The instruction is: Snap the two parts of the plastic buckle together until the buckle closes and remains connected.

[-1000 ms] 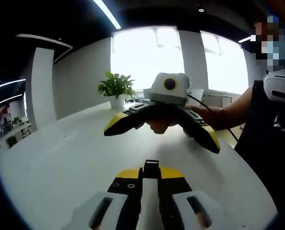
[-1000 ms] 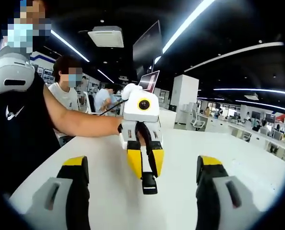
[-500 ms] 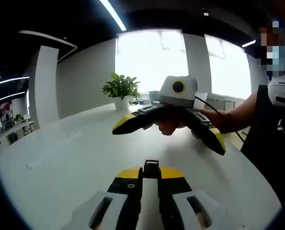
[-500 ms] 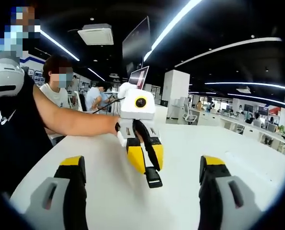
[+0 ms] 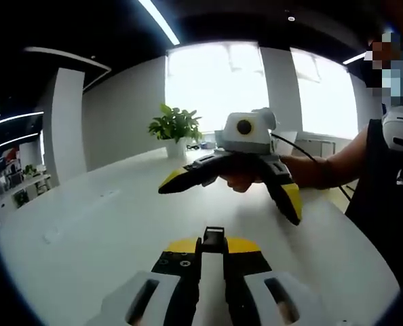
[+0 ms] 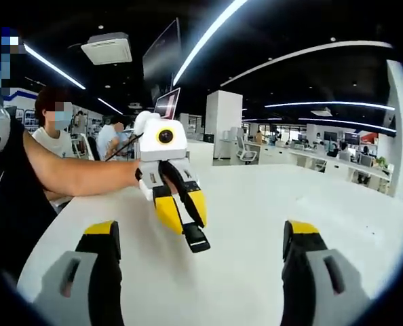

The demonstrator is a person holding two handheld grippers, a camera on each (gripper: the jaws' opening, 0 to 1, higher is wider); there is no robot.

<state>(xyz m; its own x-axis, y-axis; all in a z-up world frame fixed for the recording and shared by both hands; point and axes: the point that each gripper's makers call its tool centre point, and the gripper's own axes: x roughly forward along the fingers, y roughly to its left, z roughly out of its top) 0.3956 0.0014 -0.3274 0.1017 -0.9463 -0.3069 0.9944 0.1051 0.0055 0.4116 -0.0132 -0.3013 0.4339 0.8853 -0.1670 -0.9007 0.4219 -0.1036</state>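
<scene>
Left gripper (image 6: 196,239) clenched on black buckle part (image 5: 214,238), right gripper (image 5: 228,197) spread wide, released; potted plant (image 5: 176,128) behind

No readable text, label, brand, number or sign in either view.

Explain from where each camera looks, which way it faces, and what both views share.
Left gripper view: rides the left gripper, shut on a black buckle part; faces the open right gripper, a potted plant, the person's arm.
Right gripper view: rides the open right gripper; faces the left gripper.
Shared: the white table, both grippers.
</scene>
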